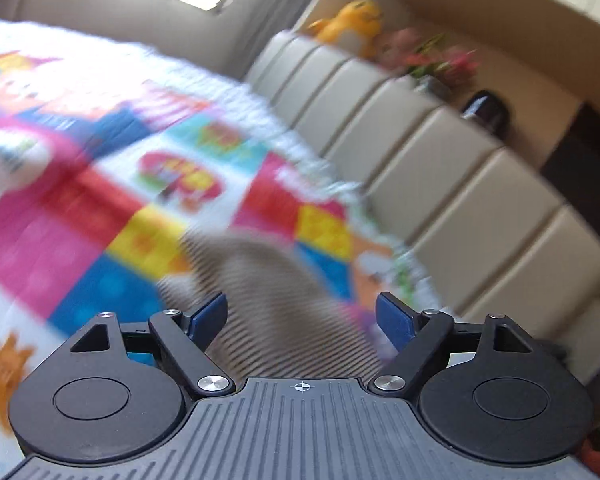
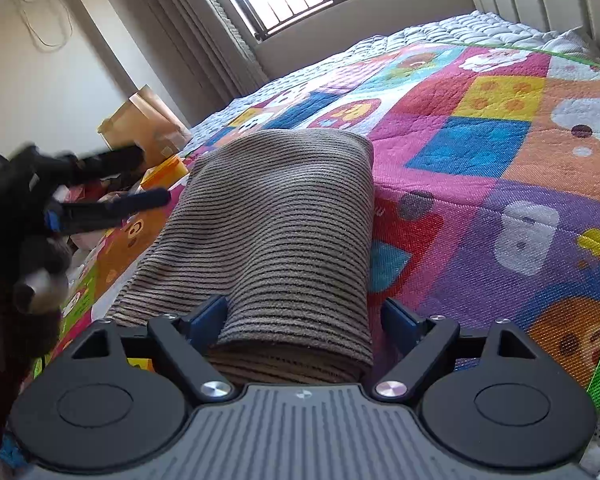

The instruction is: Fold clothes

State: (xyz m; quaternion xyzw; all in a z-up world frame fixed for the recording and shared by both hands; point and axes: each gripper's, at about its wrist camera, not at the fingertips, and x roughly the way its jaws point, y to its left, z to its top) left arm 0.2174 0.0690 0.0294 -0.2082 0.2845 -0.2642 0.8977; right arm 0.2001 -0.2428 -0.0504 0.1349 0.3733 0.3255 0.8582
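Brown-and-tan striped knit garment (image 2: 284, 236), folded into a thick rectangular bundle, lying on a bright patchwork cartoon quilt (image 2: 480, 152) spread over the bed. Left gripper (image 2: 140, 178), blurred at the garment's left side in the right wrist view, fingers spread with nothing between them; its own camera shows blue pads (image 1: 210, 316) wide apart above the striped cloth (image 1: 284, 312). Right gripper (image 2: 306, 316), jaws wide, straddling the garment's near folded edge without pinching it.
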